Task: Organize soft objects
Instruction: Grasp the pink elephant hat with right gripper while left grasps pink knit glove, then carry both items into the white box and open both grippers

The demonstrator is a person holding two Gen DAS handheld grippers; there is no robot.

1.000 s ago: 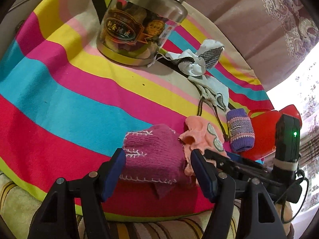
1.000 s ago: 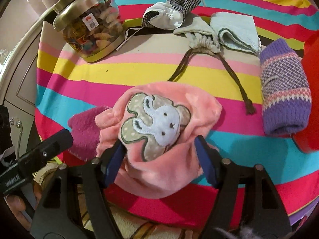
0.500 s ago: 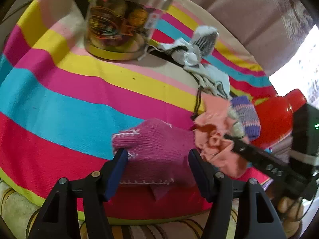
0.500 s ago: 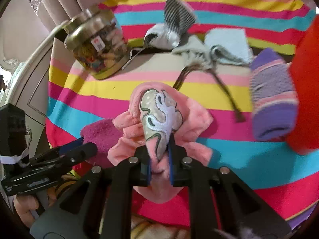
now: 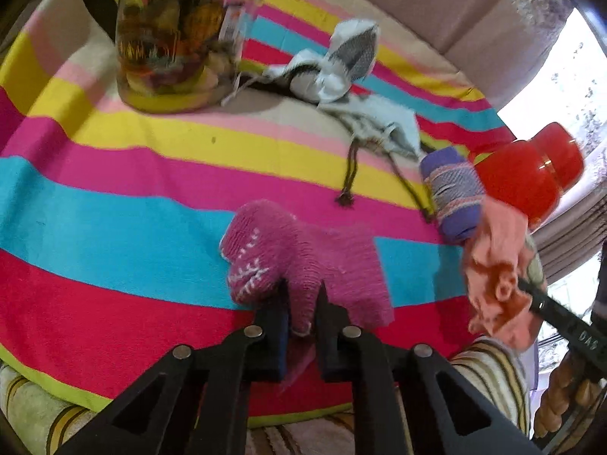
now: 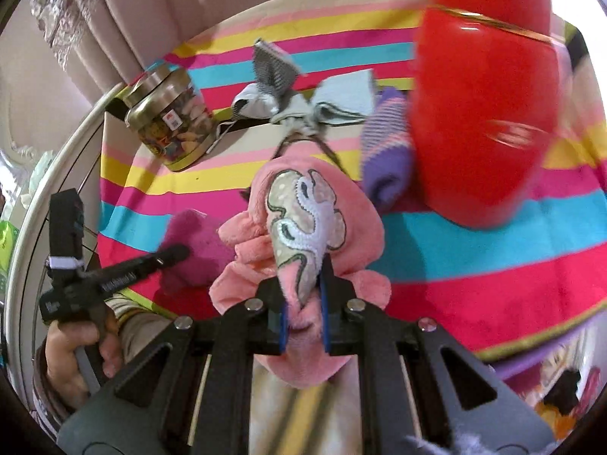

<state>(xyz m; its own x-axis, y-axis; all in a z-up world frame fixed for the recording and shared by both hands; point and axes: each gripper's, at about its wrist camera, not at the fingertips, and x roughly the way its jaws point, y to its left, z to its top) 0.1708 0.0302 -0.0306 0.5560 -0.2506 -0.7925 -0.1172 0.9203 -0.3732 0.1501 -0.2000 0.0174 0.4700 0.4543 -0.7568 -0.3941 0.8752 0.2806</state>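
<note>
Right wrist: tool [image 6: 303, 303] clamping pink hat [image 6: 303, 223]

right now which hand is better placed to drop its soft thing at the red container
Right. The right gripper holds the pink rabbit cloth lifted beside the red container. The left gripper is closing on the magenta knit mitten, which lies on the striped blanket, farther away.
</note>
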